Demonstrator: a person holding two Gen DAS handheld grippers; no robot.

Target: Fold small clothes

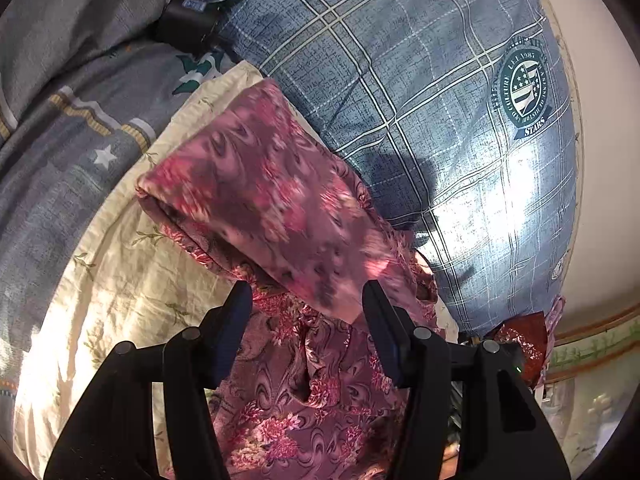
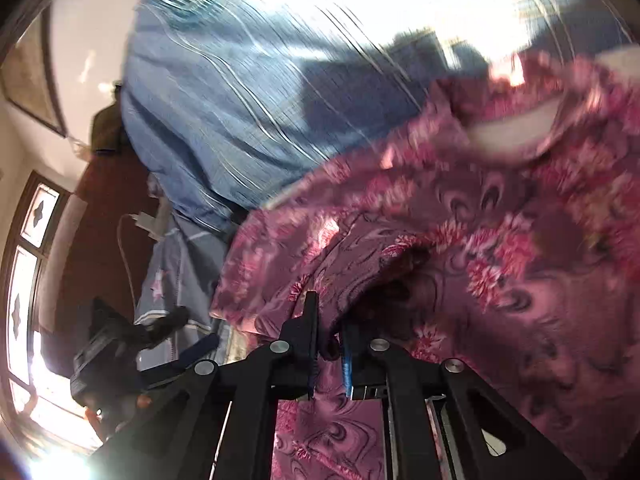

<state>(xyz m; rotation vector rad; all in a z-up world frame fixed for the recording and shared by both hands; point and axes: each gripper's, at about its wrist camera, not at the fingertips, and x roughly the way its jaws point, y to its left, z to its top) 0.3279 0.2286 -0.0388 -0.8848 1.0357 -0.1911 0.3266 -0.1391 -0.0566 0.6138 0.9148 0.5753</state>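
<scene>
right claw (image 2: 326, 334) pinches the floral garment (image 2: 460, 248); left claw (image 1: 308, 312) gapes.

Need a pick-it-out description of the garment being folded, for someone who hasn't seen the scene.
Start at the big blue plaid pillow with the round "Stars" crest. Beside it lies a cream leaf-print sheet, and on that sits the garment. It is the only pink-maroon floral piece, part folded over; the right gripper pinches its edge.

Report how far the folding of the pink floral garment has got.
Done: one part of the pink floral garment already lies folded over itself. In hand: the right tool is shut on its fabric; the left tool is open above it. Left: remaining folds; it is still rumpled.
</scene>
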